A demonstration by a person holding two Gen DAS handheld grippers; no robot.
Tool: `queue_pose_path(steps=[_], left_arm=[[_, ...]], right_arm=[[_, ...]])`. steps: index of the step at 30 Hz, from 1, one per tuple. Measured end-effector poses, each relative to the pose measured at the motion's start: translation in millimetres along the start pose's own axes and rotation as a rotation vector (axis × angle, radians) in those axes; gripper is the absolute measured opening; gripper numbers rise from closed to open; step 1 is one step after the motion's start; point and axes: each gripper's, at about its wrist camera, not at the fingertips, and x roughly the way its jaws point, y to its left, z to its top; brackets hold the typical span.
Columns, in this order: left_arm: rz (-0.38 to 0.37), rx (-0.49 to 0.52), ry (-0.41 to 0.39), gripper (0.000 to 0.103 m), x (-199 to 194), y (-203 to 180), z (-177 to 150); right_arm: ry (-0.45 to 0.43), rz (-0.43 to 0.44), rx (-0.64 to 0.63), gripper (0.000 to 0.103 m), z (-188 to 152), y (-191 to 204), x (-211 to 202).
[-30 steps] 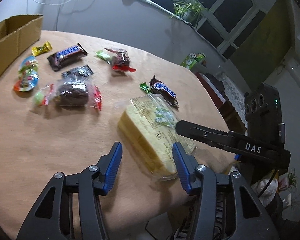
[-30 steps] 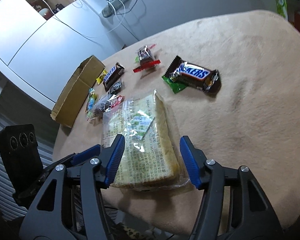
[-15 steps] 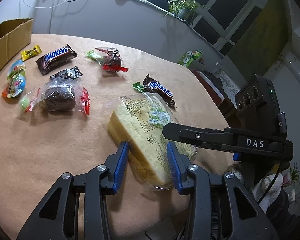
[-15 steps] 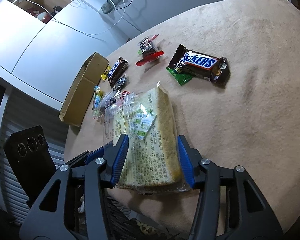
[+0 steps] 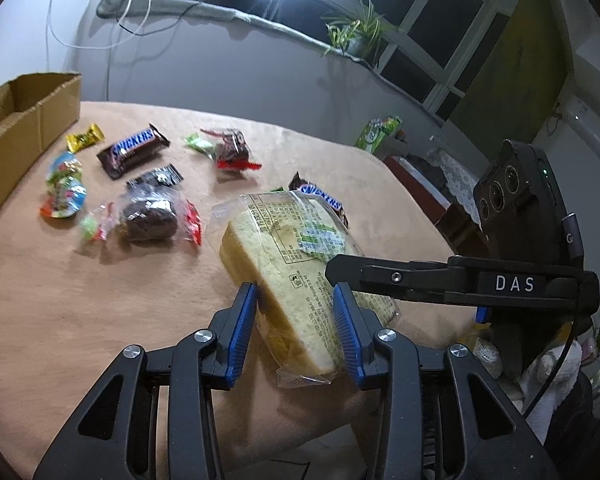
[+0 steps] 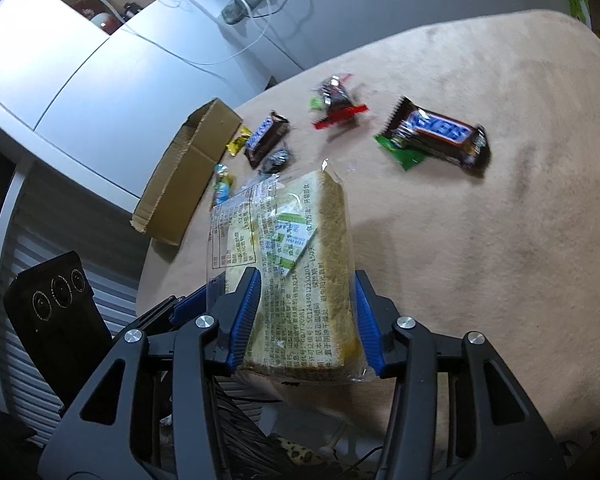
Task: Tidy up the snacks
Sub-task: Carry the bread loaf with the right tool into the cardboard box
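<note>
Right now both of your grippers hold the same bagged loaf of sliced bread (image 5: 284, 264) at the near edge of the tan-covered table (image 5: 80, 312). Your left gripper (image 5: 296, 332) has its blue pads pressed on one near corner of the loaf; its jaws have been closing on the bread between them. Your right gripper (image 6: 306, 316) has likewise just been narrowing, its pads clamped across the loaf's near end (image 6: 300, 280). The left wrist view shows what the right one hides behind the loaf: a dark round cake in a clear wrapper with red ends (image 5: 152, 216) lying left of the bread, with a small green-and-red sweet (image 5: 94, 226) beside it. That view also shows the right gripper's black finger reaching over the bread's top from the right, plus a potted plant (image 5: 356, 36) on the window ledge. The right wrist view instead gives you the whole Snickers bar (image 6: 436, 134) beyond the bread, lying on a green wrapper (image 6: 404, 156); the left view shows only its end past the loaf. Both views show the open cardboard box (image 6: 188, 172) at the table's far left edge, a second Snickers bar (image 5: 134, 152) near it, and a yellow sweet (image 5: 85, 138) between them.
</note>
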Motion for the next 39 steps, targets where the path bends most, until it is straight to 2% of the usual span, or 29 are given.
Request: queue_pose_path(steps=[8, 19, 29, 39], left_arm=[[0.02, -0.015, -0.083, 0.038, -38, 17, 10], [0.088, -0.044, -0.201, 0.038, -87, 61, 36], [0.167, -0.09, -0.308, 0.037, -123, 116, 66], [0.231, -0.178, -0.338, 0.036, -137, 182, 82]], right_arm=[[-0.008, 0.026, -0.078, 0.048, 13, 48, 4], [-0.006, 0.07, -0.211, 0.048, 47, 125, 36], [0.001, 0.115, -0.303, 0.048, 86, 199, 88], [0.045, 0.141, -0.333, 0.048, 110, 241, 155]])
